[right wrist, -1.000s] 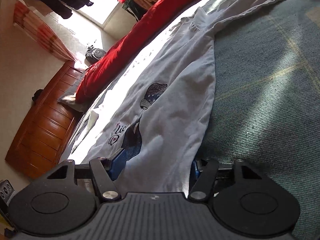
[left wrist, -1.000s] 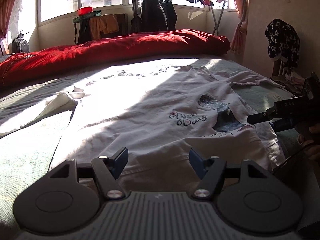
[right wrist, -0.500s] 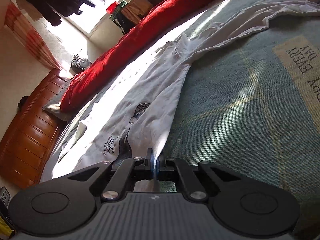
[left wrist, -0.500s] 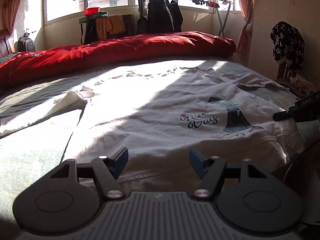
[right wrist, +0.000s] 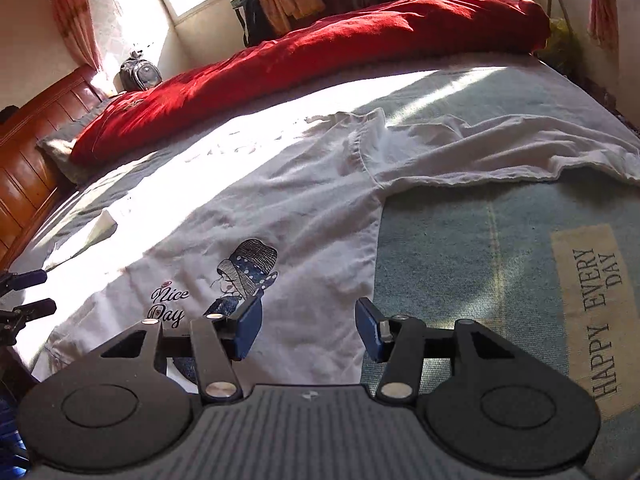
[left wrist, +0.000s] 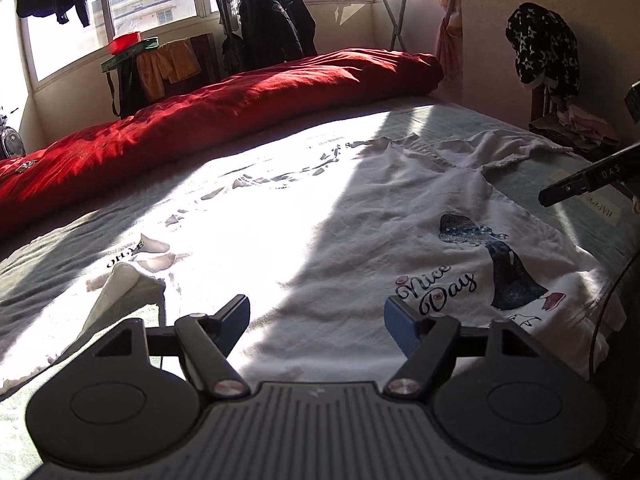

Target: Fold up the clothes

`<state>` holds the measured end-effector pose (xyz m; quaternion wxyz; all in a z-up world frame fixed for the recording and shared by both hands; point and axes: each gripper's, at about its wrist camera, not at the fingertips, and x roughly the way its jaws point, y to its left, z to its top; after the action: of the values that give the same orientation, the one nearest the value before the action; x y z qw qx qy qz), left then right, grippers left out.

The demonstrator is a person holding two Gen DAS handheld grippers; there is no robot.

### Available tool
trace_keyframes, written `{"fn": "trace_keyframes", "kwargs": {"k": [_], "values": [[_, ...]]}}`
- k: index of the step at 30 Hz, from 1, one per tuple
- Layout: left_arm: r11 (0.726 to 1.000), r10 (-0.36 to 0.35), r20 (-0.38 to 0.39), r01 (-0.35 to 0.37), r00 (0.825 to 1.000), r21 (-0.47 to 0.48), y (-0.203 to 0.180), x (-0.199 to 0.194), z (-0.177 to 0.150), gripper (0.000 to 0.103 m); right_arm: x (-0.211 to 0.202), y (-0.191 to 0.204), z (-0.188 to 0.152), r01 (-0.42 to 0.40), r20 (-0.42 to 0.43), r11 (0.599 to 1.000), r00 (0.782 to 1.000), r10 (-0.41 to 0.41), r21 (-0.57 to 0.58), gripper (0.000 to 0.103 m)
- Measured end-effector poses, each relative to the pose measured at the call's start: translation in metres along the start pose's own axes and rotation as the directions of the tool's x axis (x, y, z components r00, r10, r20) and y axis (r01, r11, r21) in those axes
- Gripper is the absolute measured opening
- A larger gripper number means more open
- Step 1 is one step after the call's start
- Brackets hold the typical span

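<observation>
both grippers are up off the cloth right now. the left gripper (left wrist: 317,314) hangs over the near hem with its blue pads spread wide, nothing between them. the right gripper (right wrist: 309,327) sits at the shirt's side edge, pads apart too, one over white cloth and one over the bedspread (right wrist: 480,248), gripping nothing.

the white t-shirt (left wrist: 340,240) lies spread flat on the bed, print side up, the "nice day" girl print (right wrist: 244,272) facing the ceiling. one sleeve (right wrist: 500,148) runs out loose toward the foot of the bed, the other sleeve (left wrist: 120,284) is a bit rumpled on the far side. no crease or doubled-over panel that i can make out, so as it lies it's an open shirt, laid out for folding rather than folded.

my read: a grasp is being lined up. a side fold would want the pads closed on an edge or that loose sleeve, carried in over the print without dragging the body. soft, thin cotton, it'll wrinkle if pulled.

behind it, the red duvet (left wrist: 224,120) is bunched along the bed.
</observation>
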<state>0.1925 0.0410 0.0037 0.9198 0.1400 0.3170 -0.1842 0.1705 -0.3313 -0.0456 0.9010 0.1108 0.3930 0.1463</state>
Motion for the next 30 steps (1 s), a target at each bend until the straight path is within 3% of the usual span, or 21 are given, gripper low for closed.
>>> {"fn": "trace_keyframes", "kwargs": {"k": [2, 4, 7, 8, 10, 13, 18, 20, 23, 26, 30], "values": [[1.000, -0.024, -0.028, 0.025, 0.999, 0.017, 0.003, 0.035, 0.013, 0.075, 0.030, 0.021, 0.019, 0.004, -0.014, 0.996, 1.000, -0.006, -0.088, 0.071], [0.999, -0.029, -0.062, 0.030, 0.998, 0.013, 0.006, 0.067, 0.013, 0.075, 0.065, 0.038, 0.035, 0.002, -0.040, 0.989, 0.999, -0.008, -0.147, 0.072], [0.999, -0.028, -0.168, 0.023, 0.985, -0.036, 0.012, 0.115, 0.001, 0.075, 0.062, 0.038, 0.019, 0.024, -0.054, 0.985, 0.998, -0.033, -0.171, 0.073], [0.998, -0.042, -0.169, 0.032, 0.985, -0.062, 0.014, 0.118, -0.006, 0.075, 0.060, 0.038, 0.013, 0.031, -0.058, 0.983, 0.997, -0.042, -0.179, 0.079], [0.994, -0.057, -0.127, 0.045, 0.990, -0.096, 0.019, 0.105, -0.021, 0.077, 0.057, 0.037, 0.002, 0.045, -0.067, 0.980, 0.996, -0.059, -0.195, 0.085], [0.992, -0.050, -0.145, 0.033, 0.988, -0.120, 0.022, 0.075, -0.042, 0.078, 0.052, 0.036, -0.015, 0.066, -0.079, 0.974, 0.993, -0.085, -0.219, 0.089], [0.990, -0.016, -0.148, -0.005, 0.989, -0.138, 0.023, 0.022, -0.077, 0.080, 0.043, 0.035, -0.044, 0.099, -0.097, 0.961, 0.987, -0.128, -0.259, 0.094], [0.989, 0.036, -0.149, -0.057, 0.988, -0.135, 0.022, 0.003, -0.080, 0.080, 0.029, 0.035, -0.059, 0.144, -0.119, 0.953, 0.976, -0.181, -0.266, 0.099], [0.989, 0.123, -0.064, -0.128, 0.990, -0.077, 0.007, -0.031, -0.070, 0.078, 0.000, 0.045, -0.071, 0.160, -0.056, 0.952, 0.982, -0.180, -0.261, 0.099], [0.997, 0.076, 0.031, -0.077, 0.997, 0.014, -0.021, -0.060, -0.065, 0.079, -0.025, 0.068, -0.074, 0.105, 0.020, 0.949, 0.994, -0.104, -0.296, 0.099], [0.985, 0.051, 0.055, -0.060, 0.997, 0.164, -0.071, -0.070, -0.078, 0.079, -0.028, 0.099, -0.085, 0.022, 0.009, 0.939, 1.000, -0.021, -0.344, 0.099]]}}
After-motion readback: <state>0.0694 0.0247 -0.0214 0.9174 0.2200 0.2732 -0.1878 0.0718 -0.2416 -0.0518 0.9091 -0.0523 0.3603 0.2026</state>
